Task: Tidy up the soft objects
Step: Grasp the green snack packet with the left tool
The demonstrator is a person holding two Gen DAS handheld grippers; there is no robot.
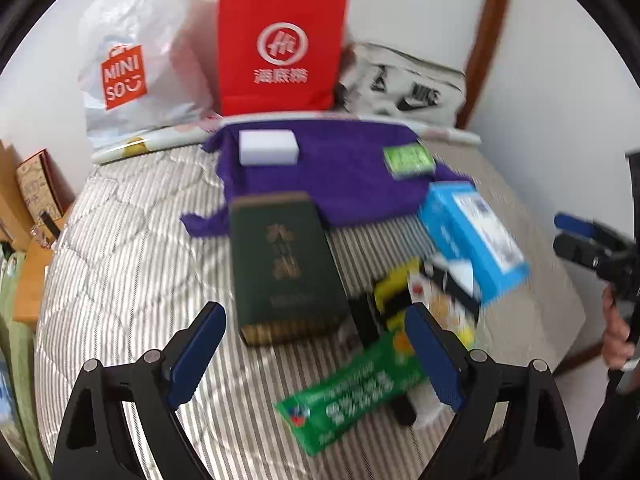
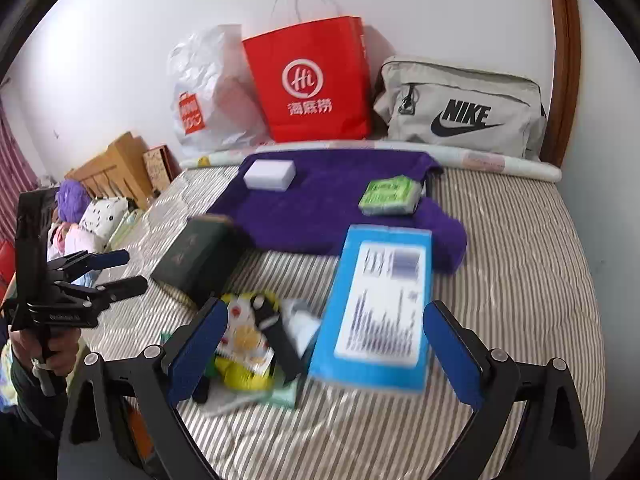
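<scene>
A purple towel [image 1: 320, 176] lies spread on the striped bed, with a white sponge [image 1: 269, 147] and a green sponge [image 1: 408, 160] on it. In front of it lie a dark green box [image 1: 284, 264], a blue box [image 1: 472, 236], a yellow and black item [image 1: 400, 292] and a green packet [image 1: 356, 396]. My left gripper [image 1: 320, 348] is open above the bed near the dark green box, holding nothing. My right gripper [image 2: 326, 348] is open too, over the blue box [image 2: 380, 304] and apart from it. The towel [image 2: 332, 204] and both sponges also show in the right wrist view.
Against the wall stand a white plastic bag [image 1: 136, 56], a red paper bag [image 1: 280, 52] and a grey Nike bag [image 2: 460, 108]. Wooden panels [image 2: 116, 168] and soft toys [image 2: 92, 216] sit off the bed's left side. A hand [image 2: 52, 356] holds the left gripper.
</scene>
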